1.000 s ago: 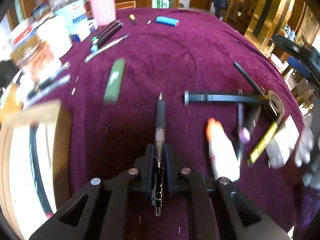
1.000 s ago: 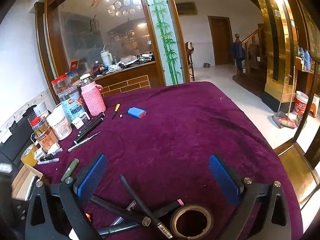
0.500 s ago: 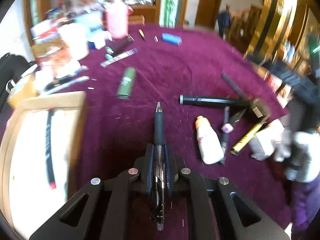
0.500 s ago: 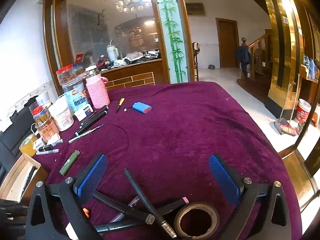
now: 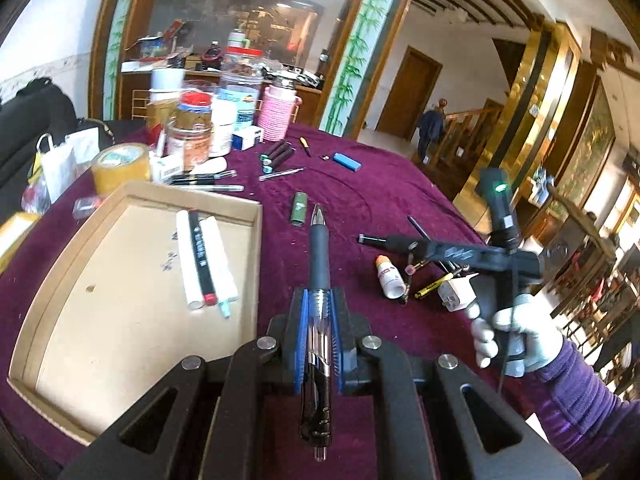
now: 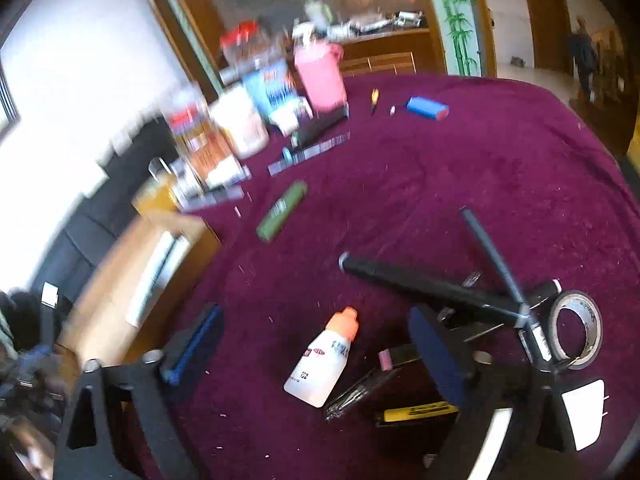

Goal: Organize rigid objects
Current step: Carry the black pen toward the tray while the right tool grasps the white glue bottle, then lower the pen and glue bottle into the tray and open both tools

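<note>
Black two-finger grippers, a white knit glove and a purple ribbed sleeve

The left gripper (image 5: 318,344) has matte black linkage arms with silver round screws and blue ribbed pads. The right gripper (image 6: 316,344) matches it; its black handle carries a small green light, gripped by the gloved right hand (image 5: 516,332), sleeve (image 5: 580,404) behind.

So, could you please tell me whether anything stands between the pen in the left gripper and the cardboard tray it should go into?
Nothing visible does. The left gripper holds the pen above the cloth just right of the cardboard tray. Three pens already lie near the tray's far end; the nearer floor is bare.
</note>
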`<move>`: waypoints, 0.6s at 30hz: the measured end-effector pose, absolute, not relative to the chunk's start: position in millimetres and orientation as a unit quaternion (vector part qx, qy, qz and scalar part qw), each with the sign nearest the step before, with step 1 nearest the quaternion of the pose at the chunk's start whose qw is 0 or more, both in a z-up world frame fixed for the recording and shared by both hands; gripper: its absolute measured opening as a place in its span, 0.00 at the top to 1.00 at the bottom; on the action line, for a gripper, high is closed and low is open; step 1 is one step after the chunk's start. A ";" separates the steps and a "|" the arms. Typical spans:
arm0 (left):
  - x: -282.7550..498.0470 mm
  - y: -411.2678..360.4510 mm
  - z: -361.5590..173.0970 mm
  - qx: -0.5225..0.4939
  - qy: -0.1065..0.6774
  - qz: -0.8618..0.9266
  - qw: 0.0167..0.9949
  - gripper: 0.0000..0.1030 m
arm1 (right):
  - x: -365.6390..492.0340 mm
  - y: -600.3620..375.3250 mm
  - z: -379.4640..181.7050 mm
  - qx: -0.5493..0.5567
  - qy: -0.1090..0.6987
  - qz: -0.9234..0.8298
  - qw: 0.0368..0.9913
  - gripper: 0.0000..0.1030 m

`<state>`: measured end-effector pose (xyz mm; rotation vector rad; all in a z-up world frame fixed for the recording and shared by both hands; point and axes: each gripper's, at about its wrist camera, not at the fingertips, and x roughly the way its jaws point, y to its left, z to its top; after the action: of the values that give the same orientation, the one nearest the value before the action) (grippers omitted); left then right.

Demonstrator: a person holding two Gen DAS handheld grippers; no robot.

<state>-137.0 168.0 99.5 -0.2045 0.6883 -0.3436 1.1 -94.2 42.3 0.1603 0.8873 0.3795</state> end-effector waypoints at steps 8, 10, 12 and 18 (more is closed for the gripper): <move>-154.1 237.0 93.9 -0.152 0.316 -0.115 0.929 0.90 | 18.1 -61.0 8.2 -0.008 0.500 0.097 0.861 0.55; -155.4 254.9 91.3 -0.164 0.315 -0.101 0.929 0.90 | 14.5 -62.1 7.8 -0.019 0.499 0.082 0.863 0.72; -156.2 267.1 87.6 -0.173 0.316 -0.090 0.929 0.90 | 12.6 -71.7 8.7 0.011 0.501 0.090 0.860 0.72; -143.4 284.2 76.8 -0.186 0.338 -0.068 0.920 0.90 | -2.5 -81.1 37.2 0.128 0.469 0.171 0.857 0.72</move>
<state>-143.4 284.2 76.8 -0.3827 0.6954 -0.1398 -2.5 -81.1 37.2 0.2696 0.9862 0.3593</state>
